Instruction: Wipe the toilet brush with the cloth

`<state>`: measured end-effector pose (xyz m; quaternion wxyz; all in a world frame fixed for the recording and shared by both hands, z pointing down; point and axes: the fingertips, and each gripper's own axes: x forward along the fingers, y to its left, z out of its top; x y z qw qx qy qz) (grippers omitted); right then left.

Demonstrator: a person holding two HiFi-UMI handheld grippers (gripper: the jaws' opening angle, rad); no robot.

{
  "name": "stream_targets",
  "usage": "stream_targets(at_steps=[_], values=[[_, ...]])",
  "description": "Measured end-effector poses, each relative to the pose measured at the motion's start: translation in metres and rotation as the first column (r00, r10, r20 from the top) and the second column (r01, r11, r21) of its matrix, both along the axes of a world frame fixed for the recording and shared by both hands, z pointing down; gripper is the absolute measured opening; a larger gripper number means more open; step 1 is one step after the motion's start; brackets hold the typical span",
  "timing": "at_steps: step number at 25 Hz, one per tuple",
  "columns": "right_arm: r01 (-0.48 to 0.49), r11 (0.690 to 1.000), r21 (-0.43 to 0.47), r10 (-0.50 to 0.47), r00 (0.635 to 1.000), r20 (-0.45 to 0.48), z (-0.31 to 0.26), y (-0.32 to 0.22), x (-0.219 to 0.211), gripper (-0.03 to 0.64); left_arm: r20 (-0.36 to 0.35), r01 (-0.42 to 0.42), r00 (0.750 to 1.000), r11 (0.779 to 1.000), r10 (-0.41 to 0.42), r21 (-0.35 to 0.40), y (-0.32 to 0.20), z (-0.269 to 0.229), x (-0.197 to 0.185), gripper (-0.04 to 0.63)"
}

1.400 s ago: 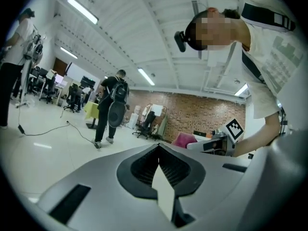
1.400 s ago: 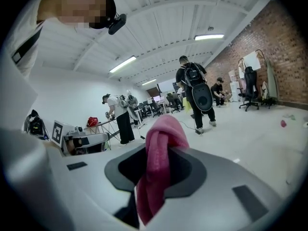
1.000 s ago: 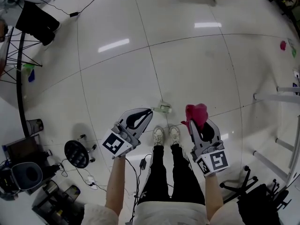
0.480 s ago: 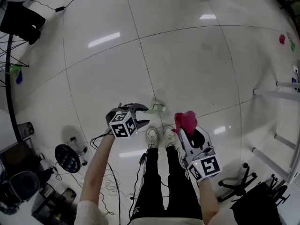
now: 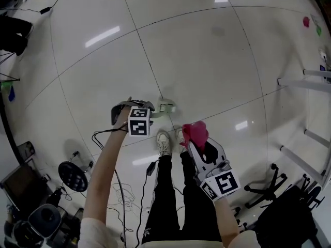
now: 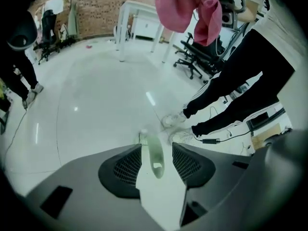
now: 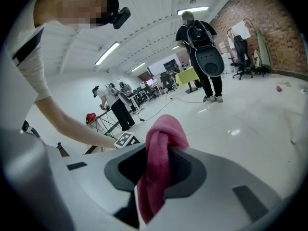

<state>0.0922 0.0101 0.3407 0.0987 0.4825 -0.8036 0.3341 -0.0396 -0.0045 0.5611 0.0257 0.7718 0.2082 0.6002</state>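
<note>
The toilet brush [image 5: 166, 107] is pale green and stands on the white floor just ahead of the person's shoes. My left gripper [image 5: 144, 107] points steeply down at it. In the left gripper view the brush handle [image 6: 155, 154] rises between the two dark pads [image 6: 126, 167]. The jaws are opening and a gap shows beside the handle. My right gripper [image 5: 200, 141] is shut on a pink cloth [image 5: 195, 132], held above the right shoe. The cloth [image 7: 159, 162] bunches up out of the jaws and also hangs at the top of the left gripper view [image 6: 185, 8].
The person's shoes [image 5: 163, 142] stand right behind the brush. A cable [image 5: 121, 190] trails over the floor at the left, near a black stool [image 5: 72, 175]. An office chair [image 5: 266, 192] and white table legs [image 5: 305, 81] are at the right. Other people [image 7: 204, 47] stand farther off.
My left gripper has dropped toward the floor, turned to point down, and gone from shut to open around the brush handle. My right gripper has sunk a little with the cloth.
</note>
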Motion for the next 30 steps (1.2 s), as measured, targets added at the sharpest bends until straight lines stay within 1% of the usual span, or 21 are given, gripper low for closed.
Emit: stream_targets(at_steps=[3,7,11,13,15,18,19,26,30], values=[[-0.004,1.0,-0.005,0.004,1.0,0.006,0.002,-0.001,0.001,0.096,0.049,-0.002,0.999,1.0,0.001,0.006,0.0,0.01,-0.006,0.183],[-0.01,1.0,-0.008,0.011,1.0,0.011,0.005,-0.002,0.003,0.095,0.081,-0.004,0.997,1.0,0.003,0.009,0.005,0.021,-0.008,0.183],[-0.025,0.999,-0.03,0.025,0.999,0.029,0.013,0.001,0.004,0.097,0.135,-0.024,0.991,0.998,0.017,0.05,0.01,0.039,-0.007,0.183],[-0.027,0.999,-0.042,0.029,0.999,0.038,0.016,0.005,0.002,0.096,0.154,-0.02,0.988,0.997,0.008,0.072,0.013,0.047,-0.006,0.183],[-0.025,0.998,-0.054,0.027,0.999,0.044,0.018,0.008,0.0,0.095,0.138,0.009,0.99,0.996,-0.02,0.084,0.015,0.051,-0.001,0.183],[-0.02,0.998,-0.066,0.023,0.999,0.046,0.022,0.01,0.0,0.096,0.089,0.054,0.994,0.996,-0.06,0.071,0.018,0.05,0.013,0.174],[-0.021,0.997,-0.069,0.024,0.999,0.045,0.024,0.011,0.001,0.097,0.081,0.061,0.995,0.996,-0.066,0.064,0.018,0.05,0.015,0.123],[-0.048,0.995,-0.084,0.054,0.996,0.067,0.028,0.007,0.011,0.096,0.083,0.122,0.989,0.992,-0.124,0.034,0.008,0.051,0.011,0.12],[-0.051,0.996,-0.079,0.056,0.996,0.063,0.026,0.004,0.016,0.097,0.031,0.177,0.984,0.984,-0.177,0.018,0.004,0.038,0.019,0.118]])
